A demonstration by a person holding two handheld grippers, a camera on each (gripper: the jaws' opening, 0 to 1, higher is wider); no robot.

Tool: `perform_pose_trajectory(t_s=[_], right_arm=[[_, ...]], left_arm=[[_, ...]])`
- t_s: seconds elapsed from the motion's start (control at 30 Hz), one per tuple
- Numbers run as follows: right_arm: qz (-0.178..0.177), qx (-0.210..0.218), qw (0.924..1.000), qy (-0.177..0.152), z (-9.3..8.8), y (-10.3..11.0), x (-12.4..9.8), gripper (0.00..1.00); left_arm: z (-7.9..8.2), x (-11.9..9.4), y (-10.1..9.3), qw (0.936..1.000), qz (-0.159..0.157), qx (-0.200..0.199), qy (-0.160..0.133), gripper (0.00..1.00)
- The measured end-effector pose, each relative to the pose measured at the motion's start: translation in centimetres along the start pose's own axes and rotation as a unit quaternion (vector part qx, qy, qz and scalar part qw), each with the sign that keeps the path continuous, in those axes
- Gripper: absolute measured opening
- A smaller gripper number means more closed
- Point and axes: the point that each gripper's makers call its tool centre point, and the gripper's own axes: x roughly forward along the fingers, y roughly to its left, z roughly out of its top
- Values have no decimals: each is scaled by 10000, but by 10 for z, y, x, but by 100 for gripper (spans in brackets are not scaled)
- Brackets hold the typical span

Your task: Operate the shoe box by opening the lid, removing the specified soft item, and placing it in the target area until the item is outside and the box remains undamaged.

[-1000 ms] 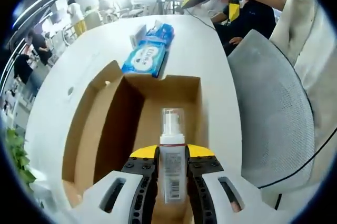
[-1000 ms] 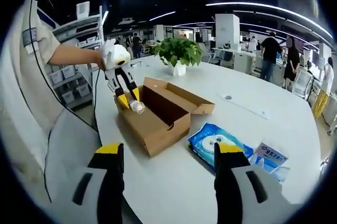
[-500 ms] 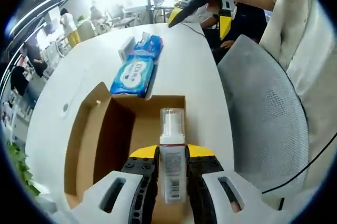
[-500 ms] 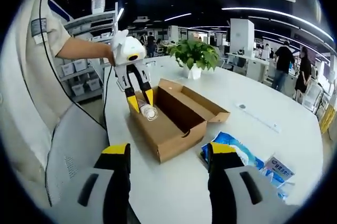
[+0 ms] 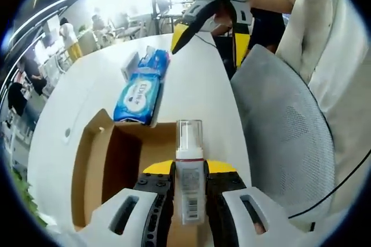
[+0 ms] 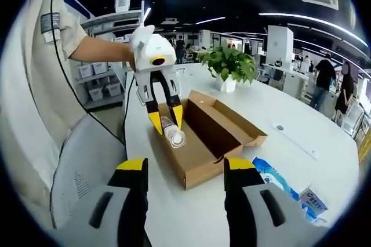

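While one bottle (image 5: 189, 171) sits clamped, one box (image 6: 214, 142) — two packs (image 5: 139, 84).

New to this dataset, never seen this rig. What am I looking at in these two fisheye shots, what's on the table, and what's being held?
There is no robot arm here. A person holds a handheld two-finger tool in each hand, and a camera rides on each tool, looking forward along its fingers.

In the left gripper view, the left gripper has its yellow-tipped fingers shut on a small clear pump bottle with a white label. It hangs above the open brown cardboard shoe box on the round white table. Beyond the box lie a blue pack of wet wipes and a small white-and-blue carton.

The right gripper view looks back from the other side: the right gripper is open and holds nothing. A potted green plant stands on the table and a grey mesh chair sits beside it.
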Motion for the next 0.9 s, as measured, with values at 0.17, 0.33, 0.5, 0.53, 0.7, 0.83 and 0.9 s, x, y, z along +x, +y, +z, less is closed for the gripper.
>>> perform_pose_trajectory(t_s=[0.17,0.33,0.5,0.53,0.7,0.83,0.9], right_arm=[[109,-75,9999,-1,2,6,5,45],[172,-99,9998,-29,5,9,8,44],[200,-149,9997,-80,10,11,11,40],[206,-169,9996,-90,10,11,11,39],[248,-249,9993,-120,12,13,15,36],[328,-380,9987,-90,11,17,21,35],[378,-411,9984,-81,10,20,23,33]], left_arm=[[6,2,-3,10000,-38,47,-43,17],[16,3,-7,9998,-100,84,-139,17],[22,4,-8,9996,-145,121,-204,17],[23,4,-8,9996,-155,130,-221,17],[28,5,-11,9993,-217,147,-283,17],[32,6,-15,9988,-315,160,-339,17],[33,6,-16,9986,-350,177,-355,17]])
